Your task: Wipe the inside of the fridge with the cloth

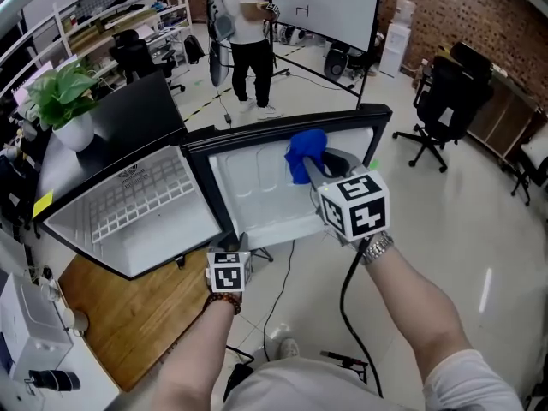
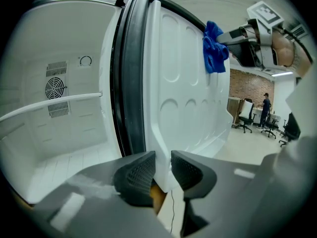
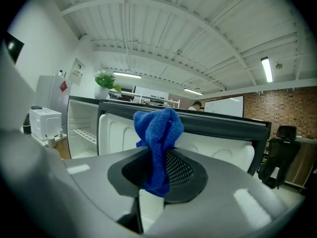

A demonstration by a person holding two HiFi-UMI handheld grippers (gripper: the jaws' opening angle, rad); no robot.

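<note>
The fridge stands open: its white inside point(image 1: 141, 204) with a wire shelf point(image 1: 137, 191) is at the left, and the door's white inner liner point(image 1: 257, 191) faces me. My left gripper point(image 1: 233, 251) is shut on the door's lower edge point(image 2: 162, 175), one pad on each side. My right gripper point(image 1: 318, 171) is shut on a blue cloth point(image 1: 304, 152), held against the upper part of the liner near its black seal. In the right gripper view the cloth point(image 3: 158, 138) bulges up out of the right gripper point(image 3: 157, 170). The left gripper view shows the cloth point(image 2: 214, 48) on the liner point(image 2: 183, 88).
A potted plant point(image 1: 64, 101) sits on top of the fridge. A wooden surface point(image 1: 128, 315) lies below it, with a white appliance point(image 1: 34, 341) at the left. A black cable point(image 1: 347, 302) hangs from the right gripper. A person point(image 1: 248, 37) and office chairs point(image 1: 445, 101) stand behind.
</note>
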